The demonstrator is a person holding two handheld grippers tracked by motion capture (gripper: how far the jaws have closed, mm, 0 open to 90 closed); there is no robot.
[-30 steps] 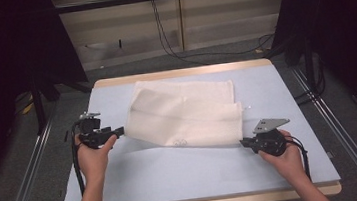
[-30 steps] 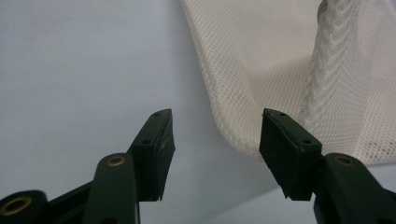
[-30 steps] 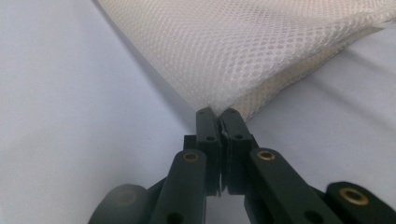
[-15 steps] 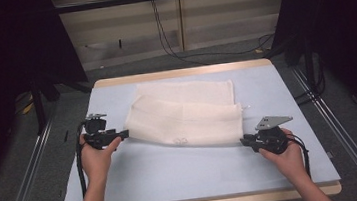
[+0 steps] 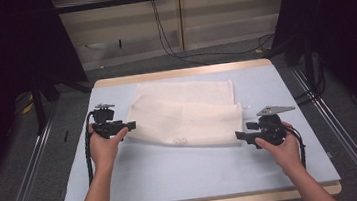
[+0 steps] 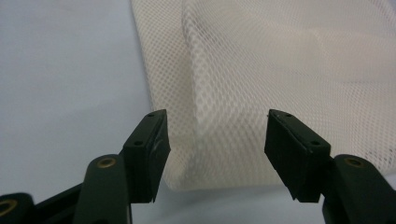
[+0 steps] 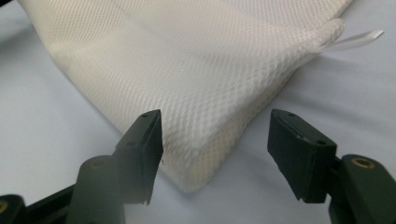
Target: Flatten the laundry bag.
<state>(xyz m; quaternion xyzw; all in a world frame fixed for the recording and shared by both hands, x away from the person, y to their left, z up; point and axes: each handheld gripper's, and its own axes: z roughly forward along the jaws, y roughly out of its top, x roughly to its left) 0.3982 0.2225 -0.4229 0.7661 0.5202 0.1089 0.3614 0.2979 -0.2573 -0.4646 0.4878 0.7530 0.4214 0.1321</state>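
Two grippers flank a folded white mesh cloth [image 5: 188,112] on the blue table [image 5: 184,175] from above: left gripper [image 5: 130,126] and right gripper [image 5: 239,136] at its near corners. Each gripper view shows jaws spread, just opened, around a cloth corner, unpinched.
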